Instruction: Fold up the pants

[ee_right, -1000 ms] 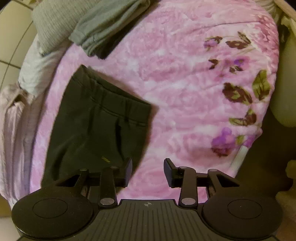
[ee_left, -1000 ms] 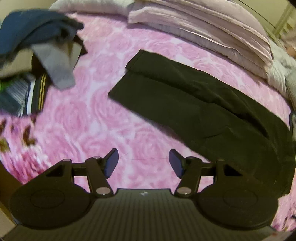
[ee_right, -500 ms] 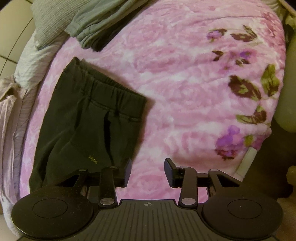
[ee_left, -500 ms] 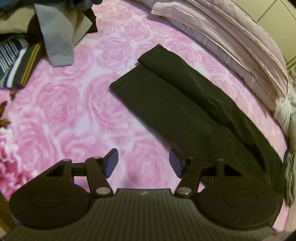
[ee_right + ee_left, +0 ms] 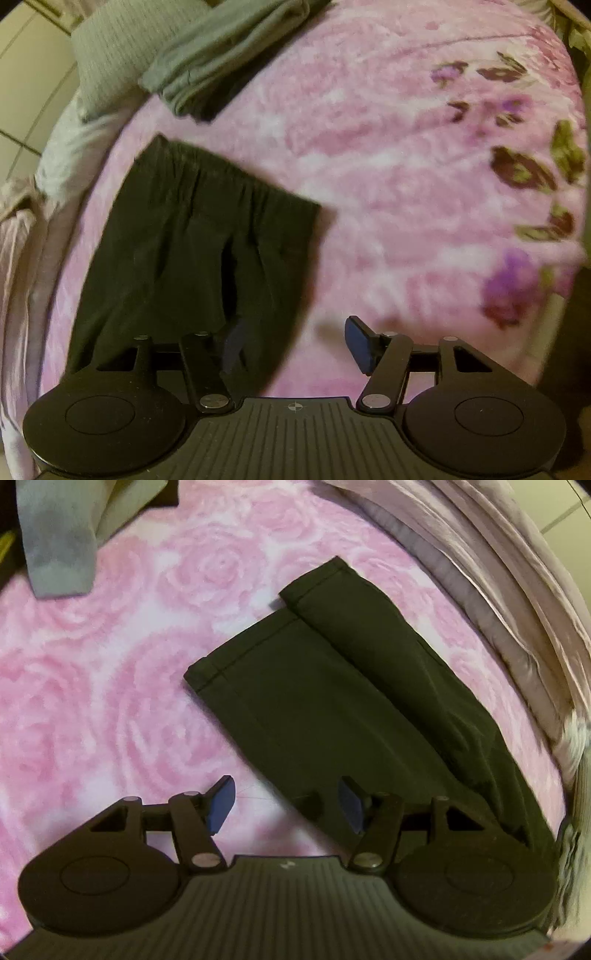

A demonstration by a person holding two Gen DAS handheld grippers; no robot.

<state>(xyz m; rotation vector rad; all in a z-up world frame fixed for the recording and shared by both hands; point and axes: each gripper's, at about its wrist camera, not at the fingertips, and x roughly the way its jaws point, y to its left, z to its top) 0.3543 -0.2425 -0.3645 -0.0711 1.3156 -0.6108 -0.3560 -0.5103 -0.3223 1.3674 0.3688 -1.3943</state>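
- My left gripper point(image 5: 284, 805) hangs wide open and empty, straddling the pants point(image 5: 332, 686) leg edge; hems at twelve o'clock.
- My right gripper point(image 5: 295, 347), equally spread and empty, straddles the waistband-end edge, ready to pinch.

A pink rose-patterned blanket point(image 5: 110, 701) covers the bed beside a tiled wall point(image 5: 22, 110).

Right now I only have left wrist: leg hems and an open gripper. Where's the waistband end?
Observer: In the right wrist view, the pants end in a gathered waistband lying flat on the pink blanket.
Operator: Right gripper on it?
Observer: No. The right gripper is open, holding nothing, its left finger over the pants' near edge.
Operator: Anything near the waistband?
Observer: Folded grey-green clothes lie beyond it, apart from the pants.
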